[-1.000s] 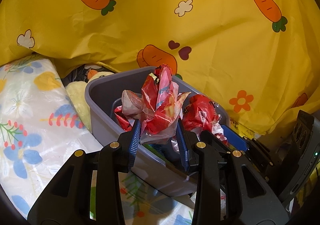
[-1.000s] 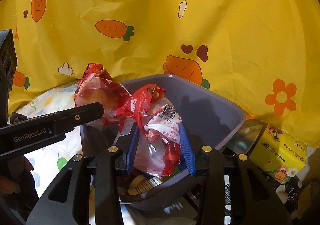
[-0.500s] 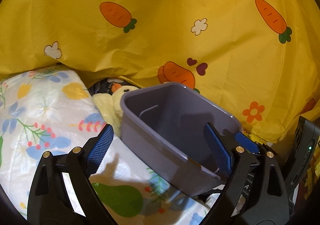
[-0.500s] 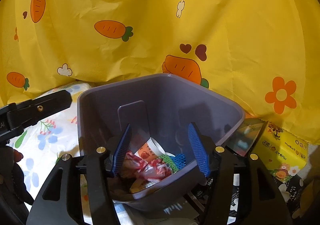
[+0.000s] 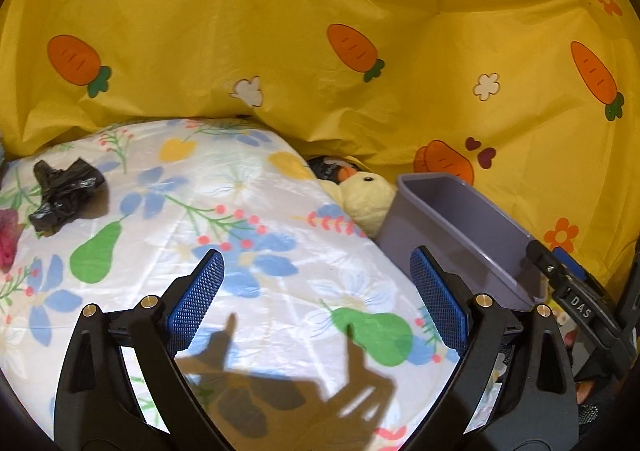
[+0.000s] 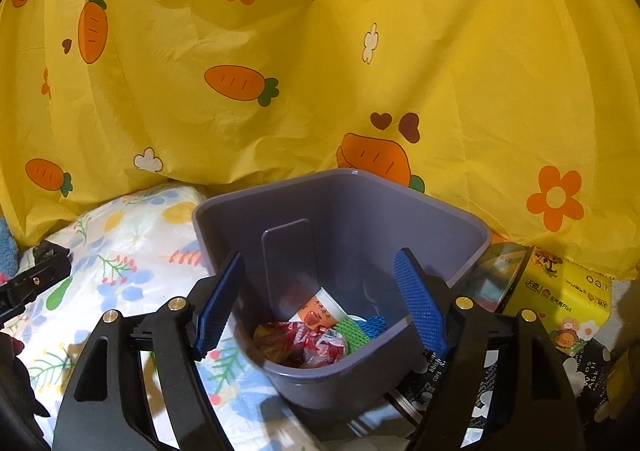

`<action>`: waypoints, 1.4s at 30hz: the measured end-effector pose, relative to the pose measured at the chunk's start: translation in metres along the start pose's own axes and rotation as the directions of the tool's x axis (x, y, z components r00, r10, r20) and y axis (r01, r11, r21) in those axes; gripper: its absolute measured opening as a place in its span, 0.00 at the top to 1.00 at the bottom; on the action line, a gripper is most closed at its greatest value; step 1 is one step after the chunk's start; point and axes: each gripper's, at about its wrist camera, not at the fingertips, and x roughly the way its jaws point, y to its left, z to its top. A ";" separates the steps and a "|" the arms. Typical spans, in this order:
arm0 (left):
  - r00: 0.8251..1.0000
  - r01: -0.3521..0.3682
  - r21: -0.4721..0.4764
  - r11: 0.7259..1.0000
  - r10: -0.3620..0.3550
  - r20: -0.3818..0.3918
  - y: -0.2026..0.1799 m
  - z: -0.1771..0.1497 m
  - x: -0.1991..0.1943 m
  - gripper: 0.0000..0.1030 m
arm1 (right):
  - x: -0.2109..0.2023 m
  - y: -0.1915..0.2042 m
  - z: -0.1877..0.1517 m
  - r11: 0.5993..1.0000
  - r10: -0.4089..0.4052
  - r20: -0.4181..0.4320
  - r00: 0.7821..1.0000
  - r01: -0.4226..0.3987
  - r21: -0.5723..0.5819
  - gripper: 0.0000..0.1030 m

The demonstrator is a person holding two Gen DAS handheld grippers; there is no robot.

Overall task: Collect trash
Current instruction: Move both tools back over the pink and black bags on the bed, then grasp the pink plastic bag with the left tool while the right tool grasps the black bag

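A grey plastic bin (image 6: 360,211) stands on the floral sheet; it also shows at the right of the left wrist view (image 5: 460,227). Inside lie crumpled red wrappers (image 6: 304,345), a paper cup (image 6: 320,311) and green and blue netting (image 6: 354,333). My right gripper (image 6: 320,299) is open and empty, jaws spread either side of the bin's near rim. My left gripper (image 5: 316,299) is open and empty above the sheet, left of the bin. A crumpled black plastic bag (image 5: 60,193) lies on the sheet at far left, beside a bit of red trash (image 5: 8,237).
A yellow carrot-print cloth (image 5: 320,51) hangs behind everything. A yellow plush duck (image 5: 368,199) is wedged between the floral sheet (image 5: 240,211) and the bin. A yellow tissue pack (image 6: 560,299) and dark packages (image 6: 576,375) lie right of the bin.
Both grippers opened and dropped their red wrappers into the bin. My left gripper then swung left, away from the bin, bringing the black bag into view. The right gripper opened wider.
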 end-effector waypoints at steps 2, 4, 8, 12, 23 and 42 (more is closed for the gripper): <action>0.998 -0.057 -0.023 0.998 0.057 0.012 0.019 -0.003 -0.008 0.10 | 0.000 0.015 0.000 0.999 0.025 -0.003 1.000 -0.026 -0.025 0.23; 0.992 -0.121 -0.050 0.991 0.122 0.017 0.041 -0.005 -0.016 0.10 | 0.002 0.031 0.000 0.997 0.058 -0.016 0.998 -0.059 -0.051 0.23; 0.969 -0.241 -0.122 0.963 0.245 0.019 0.087 -0.010 -0.036 0.10 | 0.003 0.069 -0.001 0.986 0.132 -0.031 0.991 -0.134 -0.103 0.23; 0.935 -0.348 -0.192 0.918 0.355 0.001 0.133 -0.016 -0.056 0.10 | 0.014 0.113 0.000 0.964 0.213 -0.071 0.974 -0.222 -0.148 0.23; 0.837 -0.534 -0.297 0.792 0.544 -0.052 0.222 -0.022 -0.093 0.10 | 0.040 0.228 0.005 0.903 0.341 -0.164 0.926 -0.371 -0.215 0.23; 0.813 -0.577 -0.269 0.771 0.572 -0.107 0.266 -0.013 -0.067 0.10 | 0.106 0.380 -0.009 0.811 0.412 -0.297 0.862 -0.495 -0.312 0.24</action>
